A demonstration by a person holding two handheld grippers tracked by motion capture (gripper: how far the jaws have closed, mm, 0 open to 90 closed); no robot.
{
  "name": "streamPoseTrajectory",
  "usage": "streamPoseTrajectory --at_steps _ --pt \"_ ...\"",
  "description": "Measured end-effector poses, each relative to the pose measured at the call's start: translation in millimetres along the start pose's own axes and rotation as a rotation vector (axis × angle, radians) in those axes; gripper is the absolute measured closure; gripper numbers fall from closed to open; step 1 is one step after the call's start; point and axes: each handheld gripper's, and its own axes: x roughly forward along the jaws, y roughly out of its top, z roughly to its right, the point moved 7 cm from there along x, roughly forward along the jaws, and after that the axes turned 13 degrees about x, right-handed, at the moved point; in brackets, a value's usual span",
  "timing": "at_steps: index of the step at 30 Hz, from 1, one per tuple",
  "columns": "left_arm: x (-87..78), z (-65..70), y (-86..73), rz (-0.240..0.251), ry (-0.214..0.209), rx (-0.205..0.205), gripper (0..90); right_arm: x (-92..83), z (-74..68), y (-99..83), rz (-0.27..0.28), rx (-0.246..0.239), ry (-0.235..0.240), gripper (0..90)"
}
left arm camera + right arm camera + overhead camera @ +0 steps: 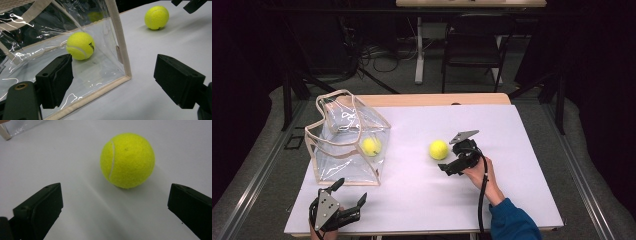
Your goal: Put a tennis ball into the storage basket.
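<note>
Wide white-topped table (512, 200) underneath it all, and on its left side stands the clear plastic tote bag with beige fabric trim and handles (343, 145), upright, mouth up. One yellow felt tennis ball (371, 146) already sits inside it on the floor of the bag, toward the wall that faces the middle of the table.

Now the right gripper (447, 162), held in the person's right hand (479, 172) with a blue sleeve behind it. Its fingers are spread wide with nothing between them, and they point left across the table, straight at the second yellow tennis ball (438, 149), loose on the open table just beyond the tips. From the right gripper view that ball (127, 160) lies dead ahead, centred in the gap between the fingers but not yet between them, apart from both. A ball has no long axis to fuss over, so my read is a straight push forward, then a squeeze.

Down at the near left corner the left gripper (352, 197) hovers just in front of the bag, fingers also spread and holding nothing. In the left gripper view one finger overlaps the bag's near wall (100, 72); touching or not, I can't tell.

Nearer hand for the loose ball? The right, clearly; the left is well apart from it.
</note>
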Motion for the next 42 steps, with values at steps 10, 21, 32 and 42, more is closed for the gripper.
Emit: streamPoseTrajectory --at_steps 10,21,32,42 --pt "-2.7 -0.7 -0.9 -0.004 0.010 -0.001 16.0 9.2 -2.7 9.3 -0.011 -0.012 -0.004 0.0" --pt "-2.7 -0.6 -0.9 -0.005 0.009 0.001 16.0 19.5 -6.2 18.2 -0.018 -0.028 -0.010 0.0" --pt "-2.8 -0.6 -0.9 -0.005 0.009 0.001 16.0 30.6 -7.7 19.3 -0.031 -0.028 0.001 0.0" --pt "-2.6 -0.4 -1.2 -0.006 0.005 0.002 16.0 35.0 -2.1 19.5 -0.028 -0.009 -0.007 0.0"
